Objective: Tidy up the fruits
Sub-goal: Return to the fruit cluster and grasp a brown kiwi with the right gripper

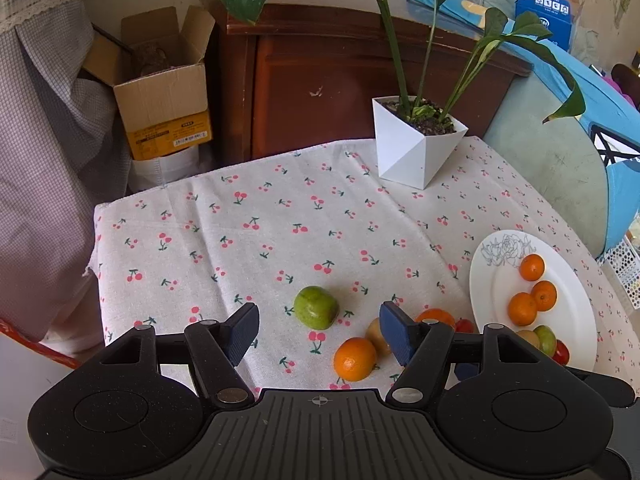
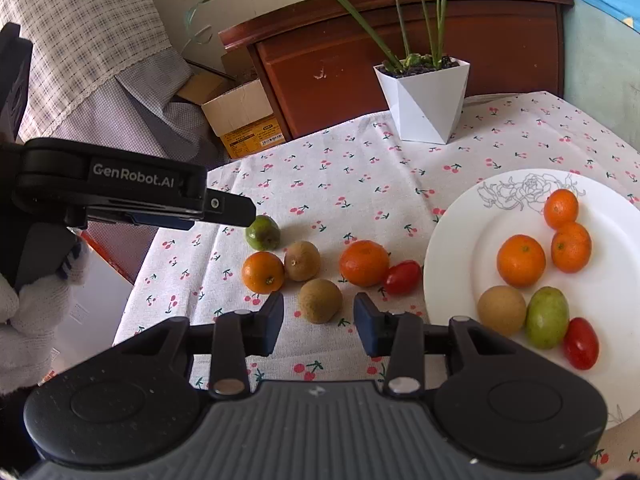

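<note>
A white plate on the cherry tablecloth holds three oranges, a kiwi, a green fruit and a cherry tomato. Loose on the cloth lie a green fruit, an orange, two kiwis, a bigger orange and a cherry tomato. My left gripper is open, just above and short of the green fruit; the right wrist view shows its fingertips over that fruit. My right gripper is open, the near kiwi just ahead between its fingers.
A white faceted pot with a tall plant stands at the table's back. A dark wooden cabinet is behind. An open cardboard box and hanging cloth are off the left edge. A gloved hand holds the left gripper.
</note>
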